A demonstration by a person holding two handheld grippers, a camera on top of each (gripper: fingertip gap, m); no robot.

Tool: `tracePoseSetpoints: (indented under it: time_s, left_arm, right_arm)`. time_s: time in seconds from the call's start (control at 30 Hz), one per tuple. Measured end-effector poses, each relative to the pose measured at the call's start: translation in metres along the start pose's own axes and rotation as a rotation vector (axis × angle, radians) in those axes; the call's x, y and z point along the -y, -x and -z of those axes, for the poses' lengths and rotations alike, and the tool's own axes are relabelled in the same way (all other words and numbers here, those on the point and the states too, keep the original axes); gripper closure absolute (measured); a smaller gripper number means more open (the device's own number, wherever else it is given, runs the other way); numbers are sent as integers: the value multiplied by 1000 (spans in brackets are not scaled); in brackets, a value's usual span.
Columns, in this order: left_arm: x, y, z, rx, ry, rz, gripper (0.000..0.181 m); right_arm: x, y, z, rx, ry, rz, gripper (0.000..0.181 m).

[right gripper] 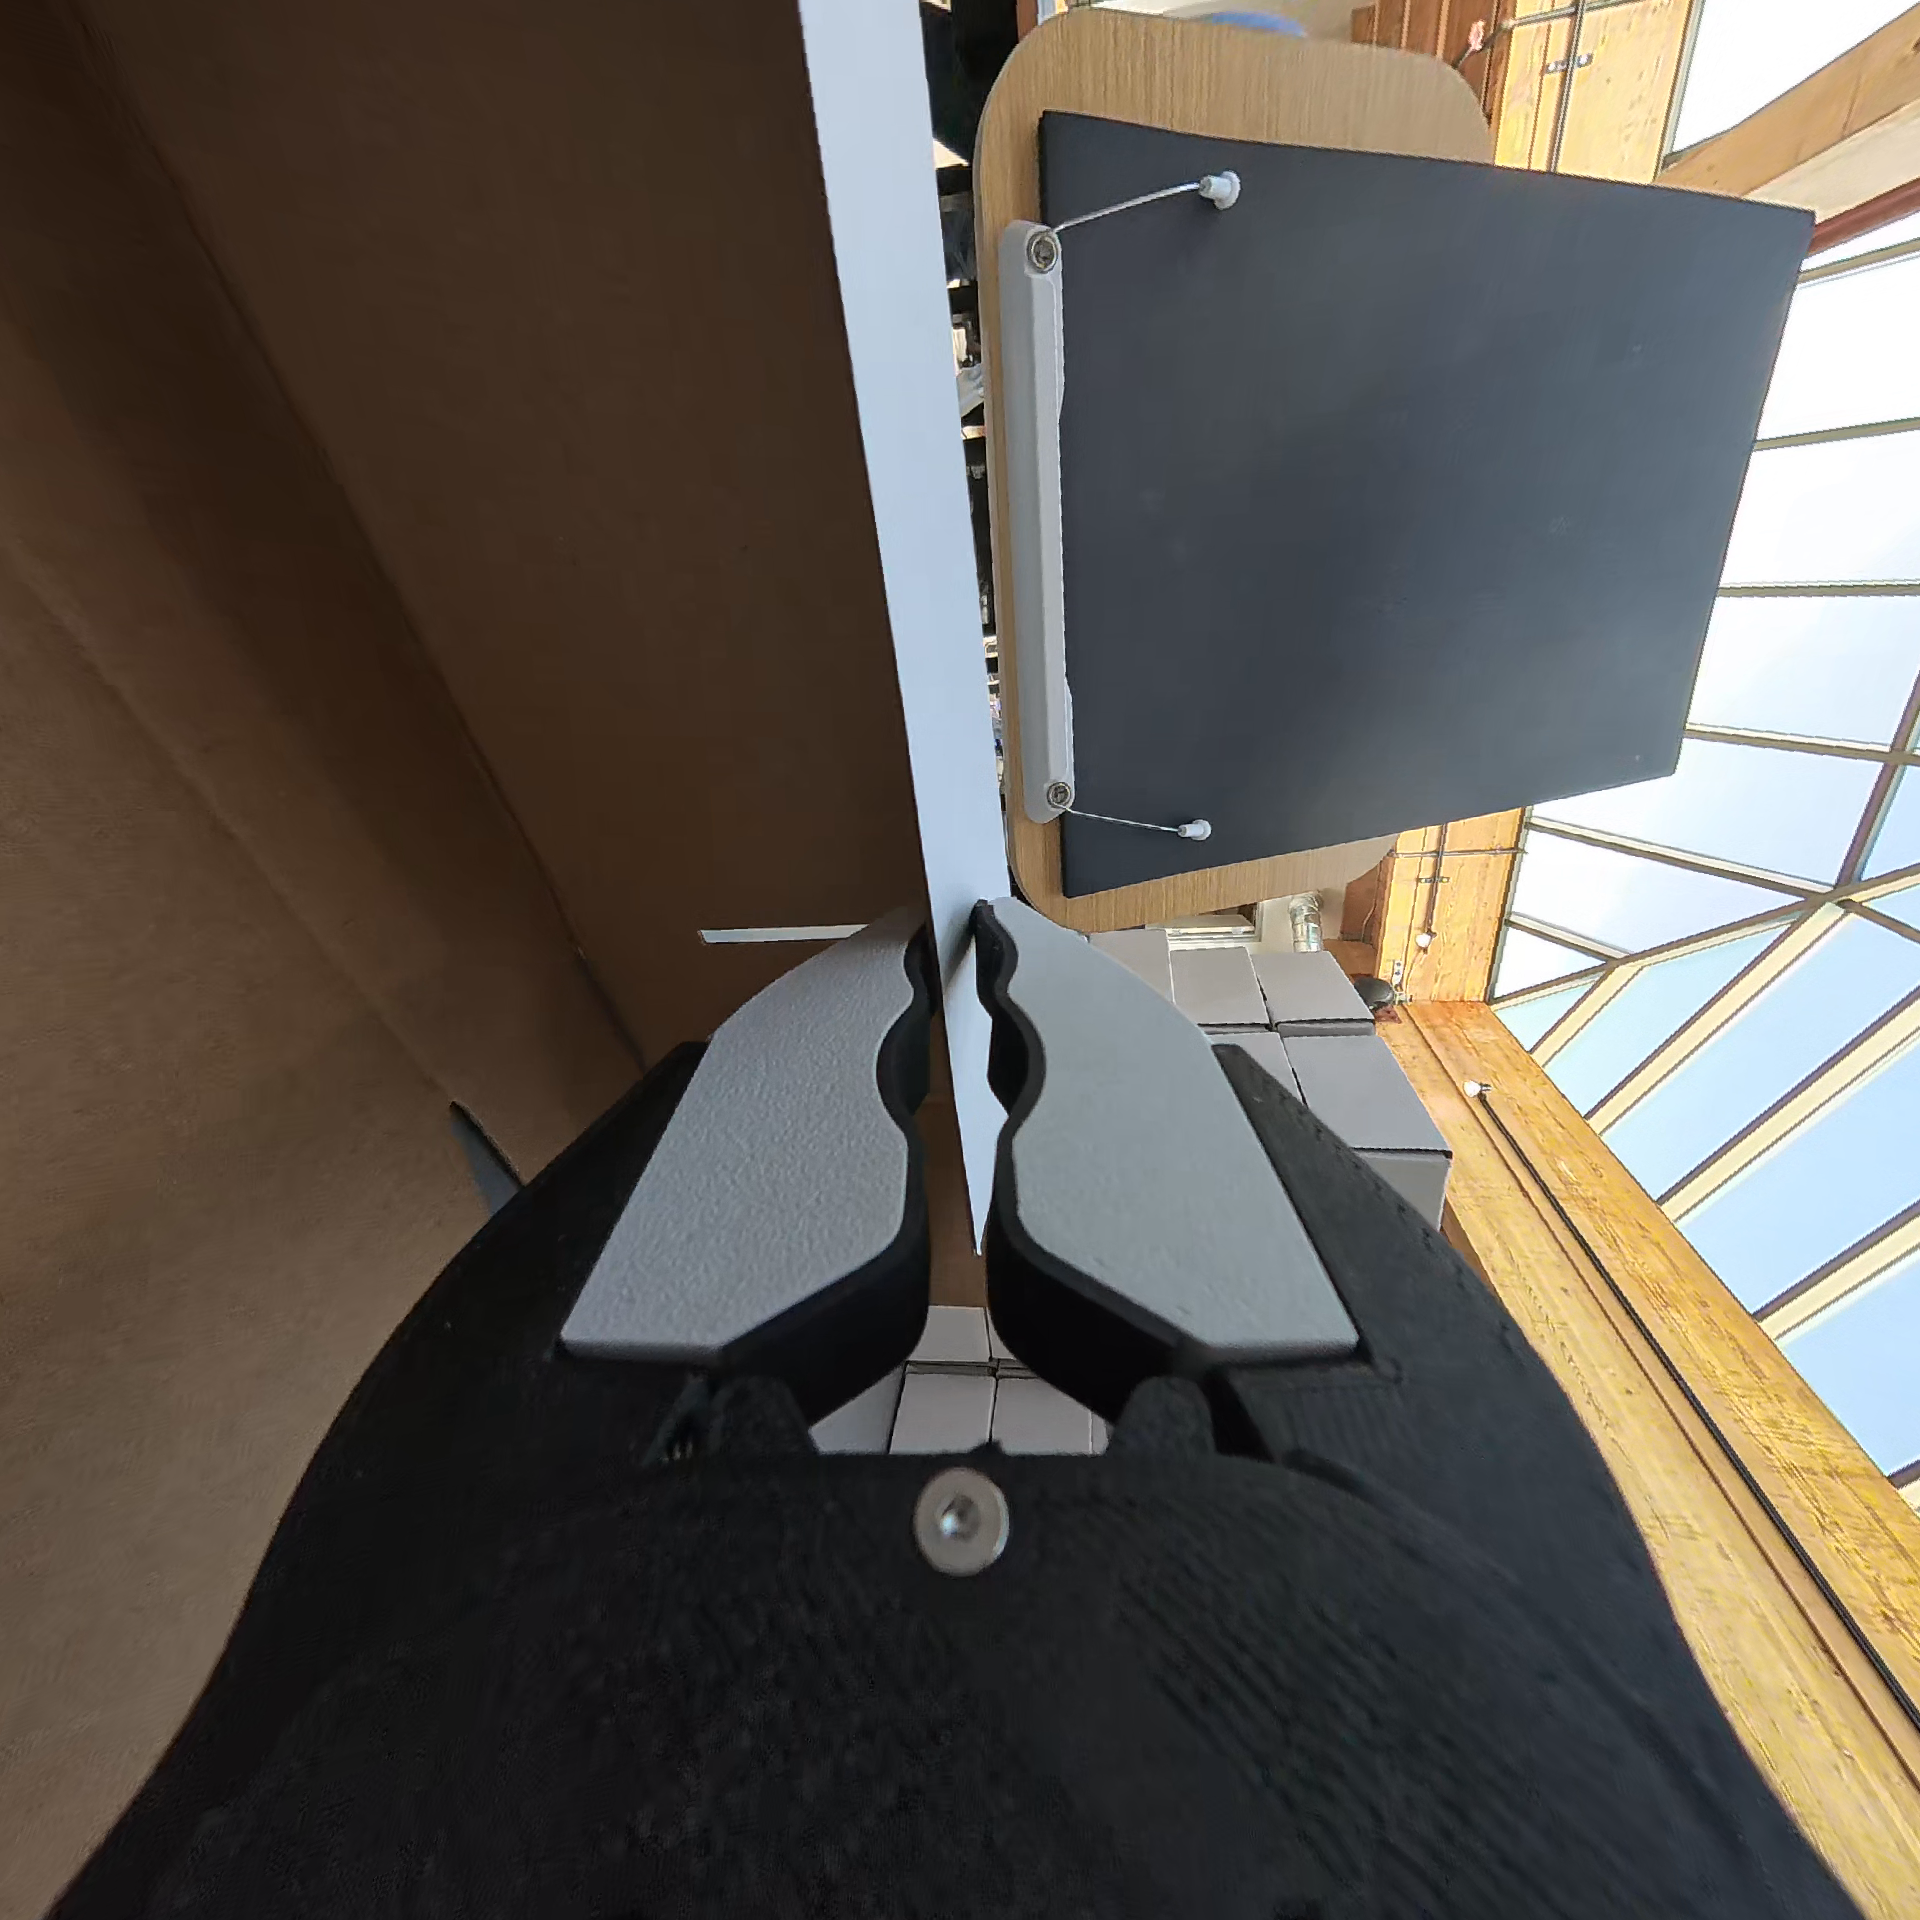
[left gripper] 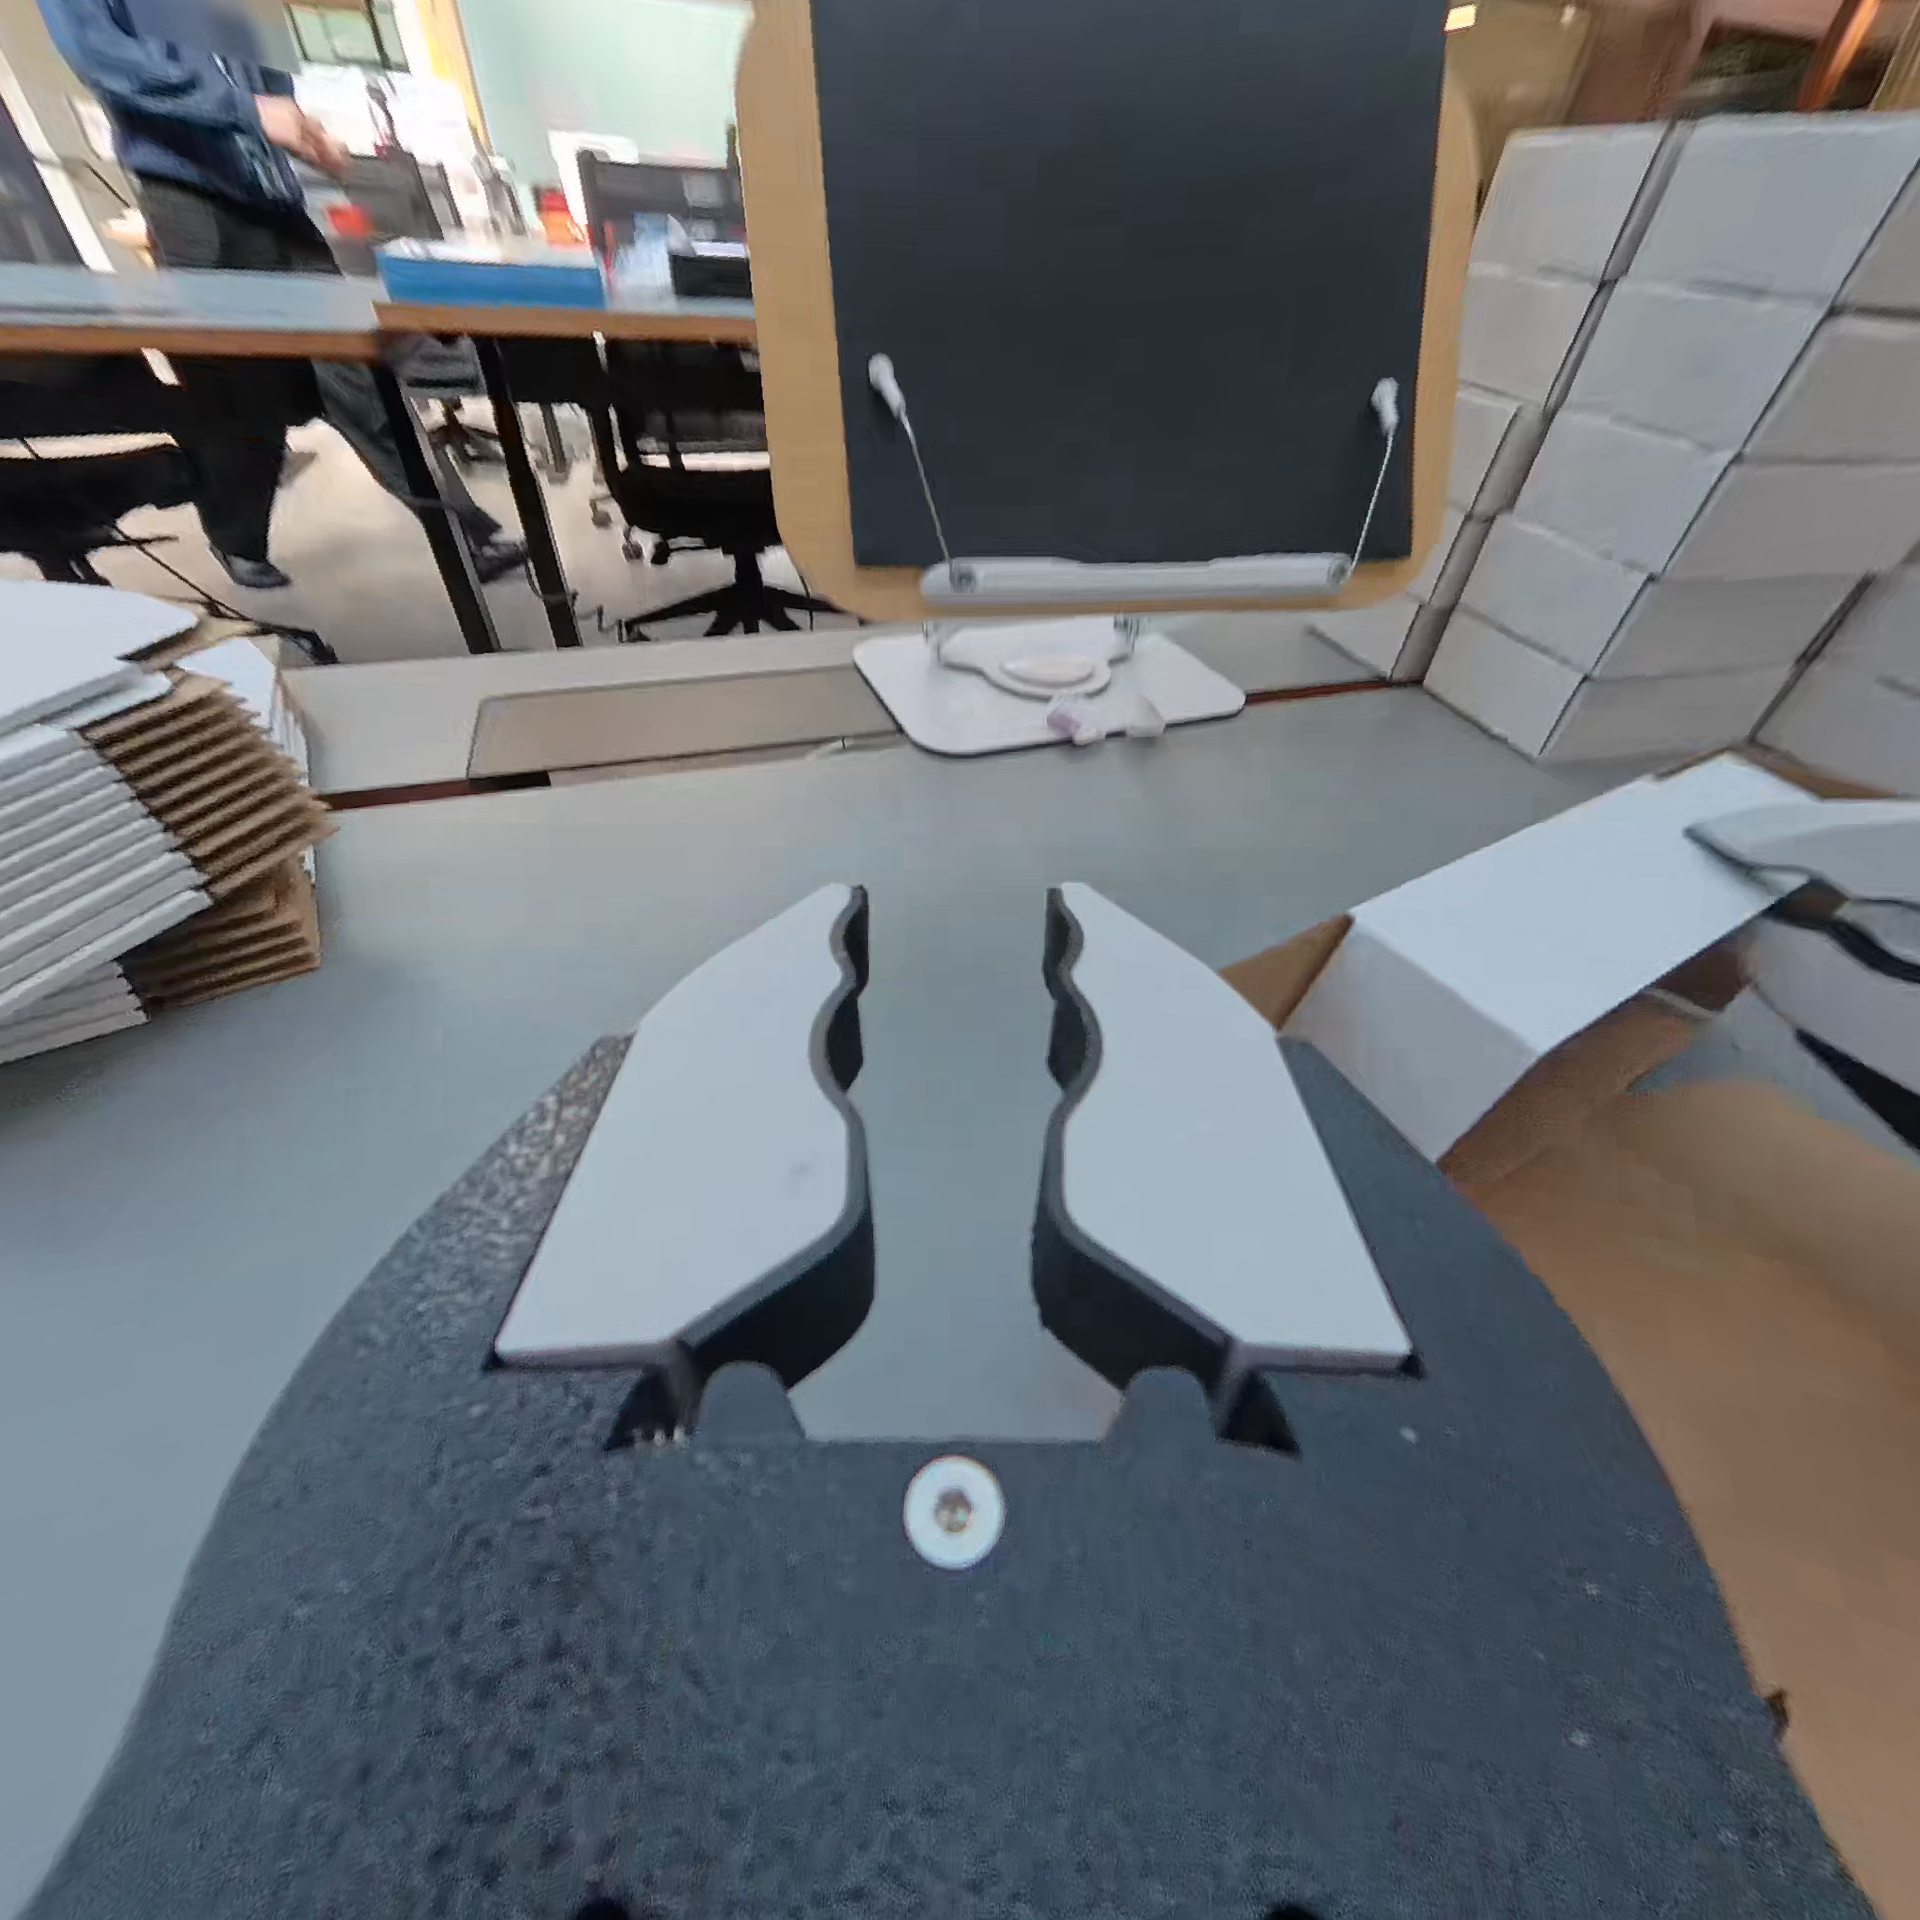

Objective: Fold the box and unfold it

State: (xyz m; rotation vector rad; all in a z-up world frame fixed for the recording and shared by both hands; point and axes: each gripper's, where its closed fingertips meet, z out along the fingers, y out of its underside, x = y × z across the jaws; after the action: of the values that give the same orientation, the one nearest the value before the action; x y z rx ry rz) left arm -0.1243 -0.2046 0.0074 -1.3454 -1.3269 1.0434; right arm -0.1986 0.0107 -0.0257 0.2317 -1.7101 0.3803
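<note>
Left tool point(left gripper: 956, 914): spread, empty, over bare grey table point(left gripper: 623, 935).
Right tool point(right gripper: 954, 925): pinching box point(right gripper: 904, 520) flap's white edge.

Ahead of me on the grey surface point(left gripper: 644, 914) stands a wood-framed book stand point(left gripper: 1122, 301) with a black board. I see flat cardboard sheets point(left gripper: 135, 831) stacked left, white folded boxes point(left gripper: 1704, 436) piled right, and a person point(left gripper: 208, 156) beyond.

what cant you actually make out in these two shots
- White-and-brown cardboard box, left wrist view: the right edge cuts it off; its brown part is blurred.
- Same box, right wrist view: its panels fill the left side, hiding the table.
- Left tool: absent from the right wrist view.
</note>
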Motion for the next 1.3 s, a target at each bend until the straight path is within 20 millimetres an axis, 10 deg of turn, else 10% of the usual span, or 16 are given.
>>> tracePoseSetpoints:
  time_s: [0.27,0.4,0.57,0.73,0.87,1.3]
  left_arm:
    - [-62,-14,-39,-211,302,-321,133]
    - [-67,-31,-40,-238,294,-308,181]
    - [-64,-31,-37,-83,224,-349,181]
    - [-66,-37,-31,-294,211,-273,181]
    - [-60,-32,-20,-470,188,-162,142]
    - [-69,-66,-23,-808,238,-218,144]
  right_arm:
    - [1,0,-6,21,33,-47,175]
    - [2,0,-10,15,61,-51,175]
    - [0,1,-12,4,71,-58,175]
    - [0,0,-10,15,43,-78,175]
    - [1,0,-9,11,27,-66,175]
    - [1,-2,-16,56,60,-108,175]
